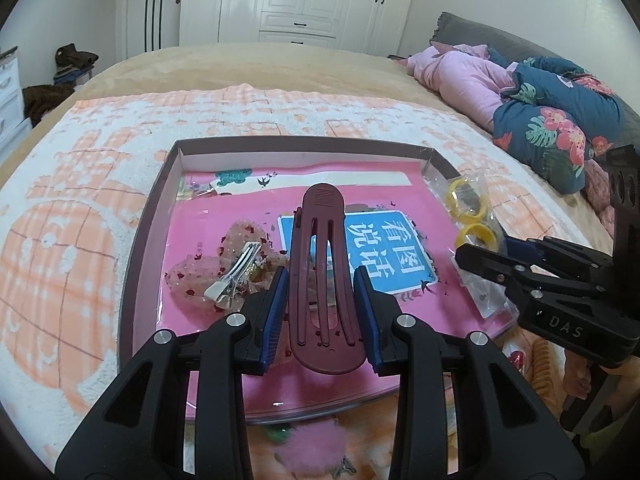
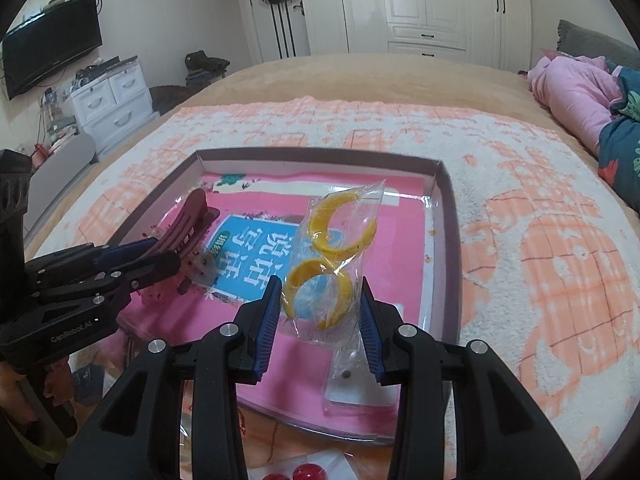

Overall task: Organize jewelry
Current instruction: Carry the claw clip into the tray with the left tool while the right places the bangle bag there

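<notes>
- The left gripper (image 1: 320, 312) clamps a maroon hair clip (image 1: 322, 264) by its sides, above the near part of the tray (image 1: 156, 208).
- The clip looks stiff, light, smooth plastic, so gripping its slotted middle should hold.
- The right gripper (image 2: 320, 320) pinches a clear bag of yellow rings (image 2: 332, 256), crinkly and likely slippery, over the tray.
- A sequinned bow clip (image 1: 232, 268) lies inside the tray.
</notes>
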